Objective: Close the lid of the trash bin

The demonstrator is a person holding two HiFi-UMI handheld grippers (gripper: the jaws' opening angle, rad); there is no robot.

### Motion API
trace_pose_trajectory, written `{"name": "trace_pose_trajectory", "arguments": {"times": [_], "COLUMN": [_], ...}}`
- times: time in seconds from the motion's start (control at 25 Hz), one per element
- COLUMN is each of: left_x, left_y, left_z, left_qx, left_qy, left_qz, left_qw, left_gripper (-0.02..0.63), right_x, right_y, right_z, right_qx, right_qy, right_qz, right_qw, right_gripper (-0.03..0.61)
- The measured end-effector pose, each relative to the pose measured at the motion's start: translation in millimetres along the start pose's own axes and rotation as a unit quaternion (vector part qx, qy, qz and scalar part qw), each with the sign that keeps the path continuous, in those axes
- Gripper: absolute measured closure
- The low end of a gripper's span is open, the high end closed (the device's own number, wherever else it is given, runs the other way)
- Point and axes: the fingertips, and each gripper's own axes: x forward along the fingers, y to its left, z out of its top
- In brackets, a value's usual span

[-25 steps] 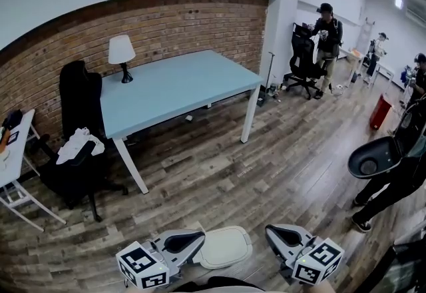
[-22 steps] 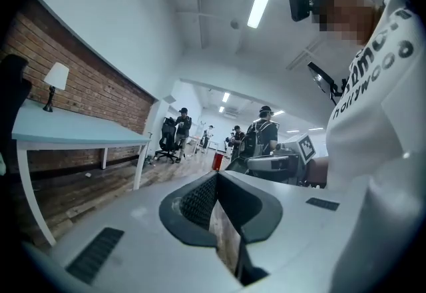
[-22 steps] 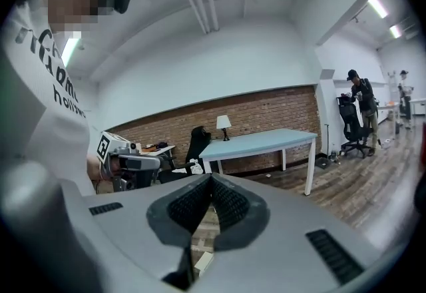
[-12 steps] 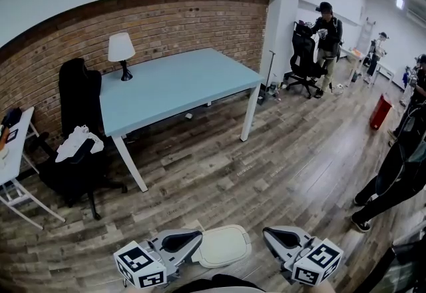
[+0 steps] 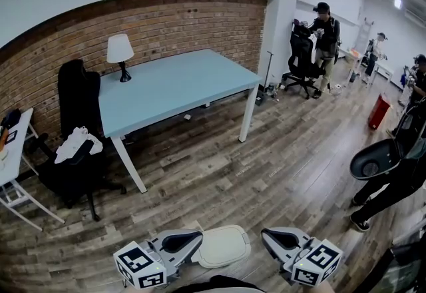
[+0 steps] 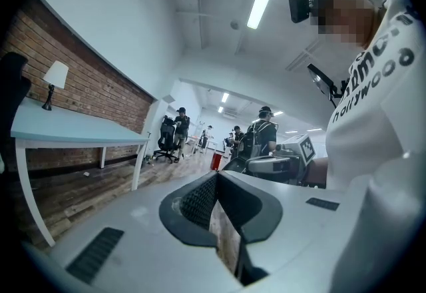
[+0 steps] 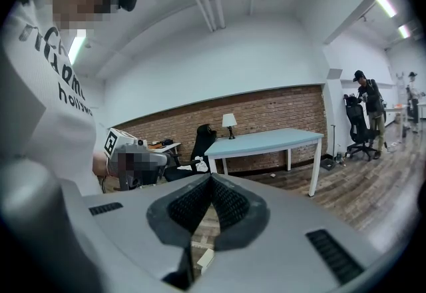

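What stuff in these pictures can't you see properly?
- Trash bin, head view: only its pale top shows. The body is hidden underneath, and the left gripper covers one edge.
- Side table, head view: cut off by the left edge.
- Pale scrap on the floor, right gripper view: too small to name.

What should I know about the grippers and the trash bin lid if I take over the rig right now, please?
Left gripper: jaws together, nothing between them; in the head view it sits at the lid's left edge, contact unclear.
Right gripper: jaws together, nothing between them; clear of the lid, to its right.
Trash bin lid: white, between the two grippers; from above it appears to lie flat.
Done: the lid looks down.
Left: check that it is fully seated, since the head view alone cannot settle that.
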Motion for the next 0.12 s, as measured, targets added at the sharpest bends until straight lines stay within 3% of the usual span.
{"name": "trace_pose_trajectory", "arguments": {"times": [0.12], "left_x": [-0.7], "left_y": [-1.2], "left_z": [-0.5], "left_qx": [-0.002], "left_qy": [-0.001], "left_qz": [0.003], "left_qw": [1.0000], "left_gripper": [0.606], "right_x": [-0.7], "right_y": [0.9], "right_z": [-0.3], "right_qx": [0.000], "right_qy": [0.000], "right_qz": [0.003], "right_qw": [1.000], "right_gripper": [0.569]}}
